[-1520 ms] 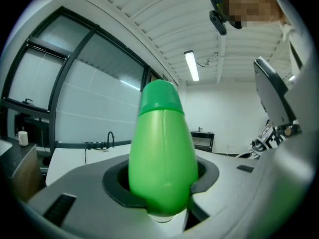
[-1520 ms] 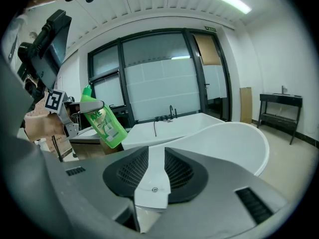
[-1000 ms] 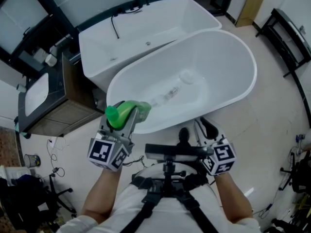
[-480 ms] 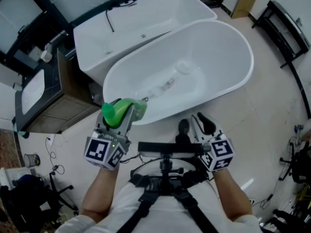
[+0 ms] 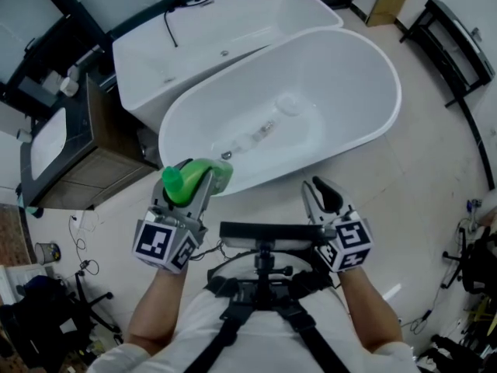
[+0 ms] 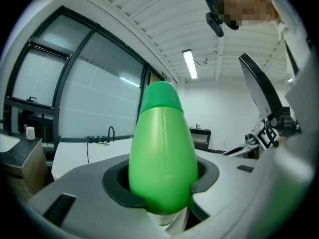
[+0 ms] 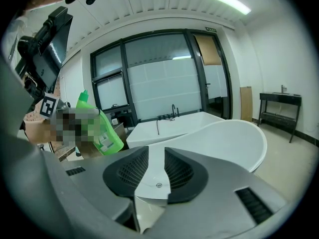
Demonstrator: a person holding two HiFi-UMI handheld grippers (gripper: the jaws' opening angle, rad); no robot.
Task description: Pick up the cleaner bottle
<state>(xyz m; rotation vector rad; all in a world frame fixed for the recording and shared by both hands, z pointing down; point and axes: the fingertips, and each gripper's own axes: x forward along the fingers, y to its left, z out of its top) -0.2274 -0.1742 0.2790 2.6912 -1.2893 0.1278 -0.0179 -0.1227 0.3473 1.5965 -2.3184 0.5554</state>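
Left gripper (image 5: 203, 191) clamps the green cleaner bottle (image 6: 162, 148) round its body, holding it clear beside the bathtub (image 5: 349, 92). Right gripper (image 7: 156, 158), jaws seemingly just parted, holds nothing: one grip suffices.

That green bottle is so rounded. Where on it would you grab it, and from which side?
Grip the cleaner bottle around its wide lower body, well below the cap, coming in level from the side. The body bulges there and narrows upward, so the curved pads can cup it on both flanks. The left gripper is shut on it just this way, cap uppermost.
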